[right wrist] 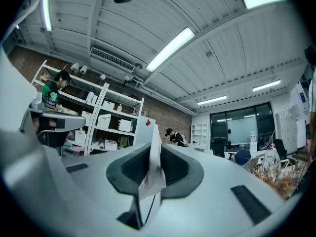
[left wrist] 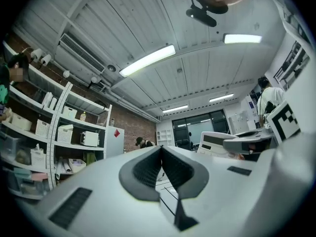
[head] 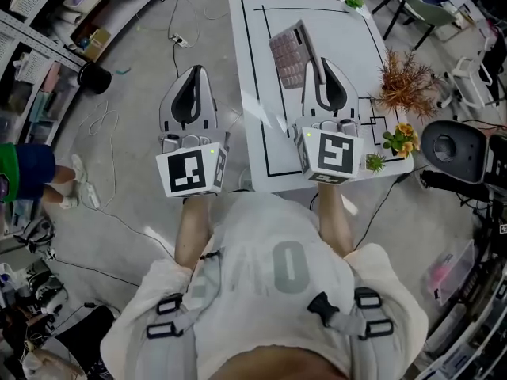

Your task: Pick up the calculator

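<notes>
The calculator, grey with pinkish keys, hangs tilted above the white table, which is marked with black lines. My right gripper is shut on its right edge. In the right gripper view the calculator stands edge-on between the dark pads. My left gripper hovers over the floor left of the table, shut with nothing in it; its pads meet in the left gripper view. That view also shows the calculator to its right, display facing me.
Along the table's right edge stand a dried orange plant, yellow flowers and a small green plant. A black office chair is at the right. Cables lie on the floor; shelves and a person are at left.
</notes>
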`<state>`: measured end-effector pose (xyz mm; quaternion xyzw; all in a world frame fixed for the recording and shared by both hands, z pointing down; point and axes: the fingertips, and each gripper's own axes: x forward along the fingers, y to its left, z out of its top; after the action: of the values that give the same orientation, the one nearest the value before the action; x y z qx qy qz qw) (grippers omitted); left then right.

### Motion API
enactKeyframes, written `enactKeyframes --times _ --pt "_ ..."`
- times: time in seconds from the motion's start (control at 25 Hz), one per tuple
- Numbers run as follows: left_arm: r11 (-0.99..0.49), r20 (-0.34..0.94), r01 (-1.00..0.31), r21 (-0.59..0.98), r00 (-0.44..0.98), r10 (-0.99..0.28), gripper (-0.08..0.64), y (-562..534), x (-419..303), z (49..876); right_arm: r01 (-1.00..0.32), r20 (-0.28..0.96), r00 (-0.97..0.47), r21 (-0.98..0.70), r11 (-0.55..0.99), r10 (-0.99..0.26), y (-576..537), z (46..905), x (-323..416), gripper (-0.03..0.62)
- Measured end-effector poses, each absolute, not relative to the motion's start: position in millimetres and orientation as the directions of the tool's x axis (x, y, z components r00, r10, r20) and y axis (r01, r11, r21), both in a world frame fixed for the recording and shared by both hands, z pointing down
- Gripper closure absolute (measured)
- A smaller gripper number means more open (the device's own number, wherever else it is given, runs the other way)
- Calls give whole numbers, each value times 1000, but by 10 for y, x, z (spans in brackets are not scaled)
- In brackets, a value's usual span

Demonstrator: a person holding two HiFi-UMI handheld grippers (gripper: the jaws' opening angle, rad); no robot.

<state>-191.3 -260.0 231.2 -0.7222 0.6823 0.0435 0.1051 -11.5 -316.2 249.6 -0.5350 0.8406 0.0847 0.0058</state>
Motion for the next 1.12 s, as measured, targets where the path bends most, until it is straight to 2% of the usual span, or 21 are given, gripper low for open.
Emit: enactKeyframes --times 0.68,1.12 --pt "-65 -203 -992 -109 87 -975 538 -2523 -1893 2335 -875 -48 -458 200 440 -888 -2902 2593 -316 534" --pt "-68 -209 -992 -102 88 -974 538 -2505 -1954 2327 -872 -82 -462 227 434 -883 -2862 2492 -363 534"
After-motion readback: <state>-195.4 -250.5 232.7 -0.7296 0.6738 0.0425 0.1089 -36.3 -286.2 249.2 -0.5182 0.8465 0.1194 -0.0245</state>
